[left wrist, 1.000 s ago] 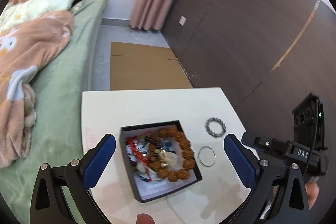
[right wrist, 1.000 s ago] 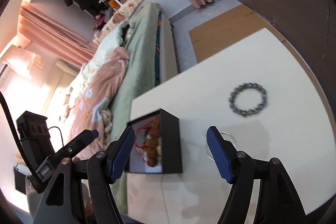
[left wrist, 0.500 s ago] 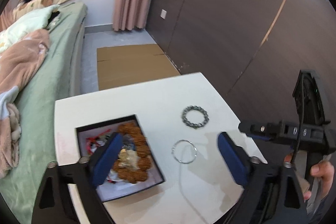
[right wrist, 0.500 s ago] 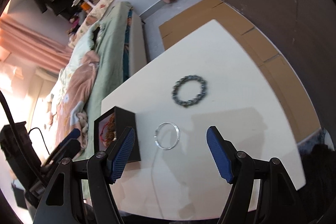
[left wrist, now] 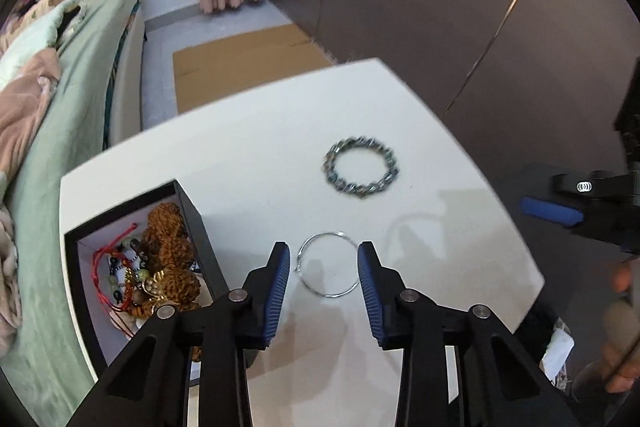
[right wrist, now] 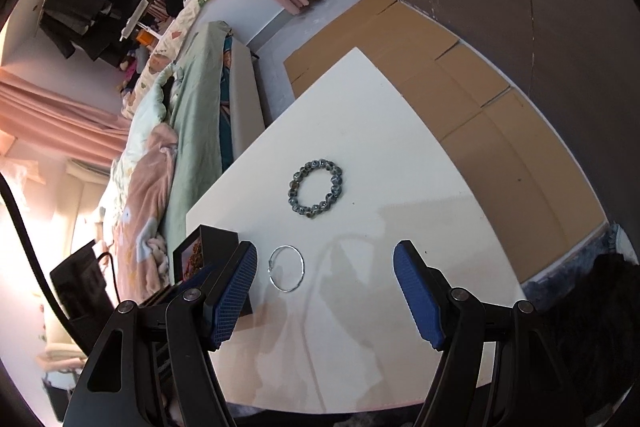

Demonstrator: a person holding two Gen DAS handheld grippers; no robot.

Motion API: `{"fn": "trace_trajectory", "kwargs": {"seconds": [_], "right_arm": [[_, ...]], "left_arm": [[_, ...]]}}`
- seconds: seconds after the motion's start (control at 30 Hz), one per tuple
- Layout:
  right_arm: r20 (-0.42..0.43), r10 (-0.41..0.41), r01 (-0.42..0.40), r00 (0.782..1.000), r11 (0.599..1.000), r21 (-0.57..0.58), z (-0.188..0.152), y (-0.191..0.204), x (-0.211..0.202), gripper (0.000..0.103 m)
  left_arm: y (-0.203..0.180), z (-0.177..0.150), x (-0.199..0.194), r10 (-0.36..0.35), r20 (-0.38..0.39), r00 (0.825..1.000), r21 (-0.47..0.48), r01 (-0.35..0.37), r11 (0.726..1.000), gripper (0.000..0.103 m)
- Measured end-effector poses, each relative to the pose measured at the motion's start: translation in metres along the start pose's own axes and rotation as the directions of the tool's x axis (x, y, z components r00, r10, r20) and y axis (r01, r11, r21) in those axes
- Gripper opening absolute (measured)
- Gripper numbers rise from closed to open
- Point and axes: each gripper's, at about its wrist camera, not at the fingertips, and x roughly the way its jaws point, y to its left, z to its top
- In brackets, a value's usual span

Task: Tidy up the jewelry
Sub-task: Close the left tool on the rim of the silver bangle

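A thin silver bangle (left wrist: 329, 263) lies flat on the white table (left wrist: 256, 147). My left gripper (left wrist: 323, 273) is open, its blue fingers on either side of the bangle, not touching it. A grey beaded bracelet (left wrist: 361, 166) lies farther back. A black jewelry box (left wrist: 136, 267) at the left holds brown beads and red cords. My right gripper (right wrist: 325, 291) is open and empty above the table; the bangle (right wrist: 286, 268) lies near its left finger, the bracelet (right wrist: 316, 193) beyond, the box (right wrist: 208, 255) at the left.
A bed with green sheet and pink blanket (left wrist: 48, 115) runs along the table's left side. Flat cardboard (left wrist: 240, 63) lies on the floor behind the table. A dark wall (left wrist: 440, 7) stands at the right. The right gripper shows in the left wrist view (left wrist: 568, 203).
My left gripper moved right from over the box to the silver bangle and its fingers have narrowed around it. The right gripper swung right, away from the box.
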Motion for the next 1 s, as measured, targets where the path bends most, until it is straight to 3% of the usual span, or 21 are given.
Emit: {"fn": "trace_trajectory", "kwargs": {"seconds": [0.27, 0.6, 0.9, 1.0], "right_arm": [[-0.001, 0.046, -0.046, 0.999, 0.999, 0.03, 0.004, -0.007, -0.004, 0.071], [0.02, 0.088, -0.09, 0.996, 0.991, 0.1, 0.009, -0.025, -0.012, 0.071], [0.02, 0.109, -0.111, 0.994, 0.986, 0.128, 0.009, -0.029, -0.01, 0.071], [0.015, 0.106, -0.107, 0.994, 0.986, 0.126, 0.009, -0.027, -0.008, 0.071]], "left_arm": [[-0.001, 0.009, 0.023, 0.064, -0.108, 0.992, -0.007, -0.065, 0.998, 0.031], [-0.012, 0.019, 0.046, 0.17, -0.212, 0.962, 0.068, -0.159, 0.985, 0.023], [-0.01, 0.017, 0.067, 0.19, -0.263, 0.946, 0.071, -0.178, 0.981, 0.013], [-0.01, 0.016, 0.067, 0.184, -0.257, 0.949, 0.067, -0.172, 0.983, 0.01]]}}
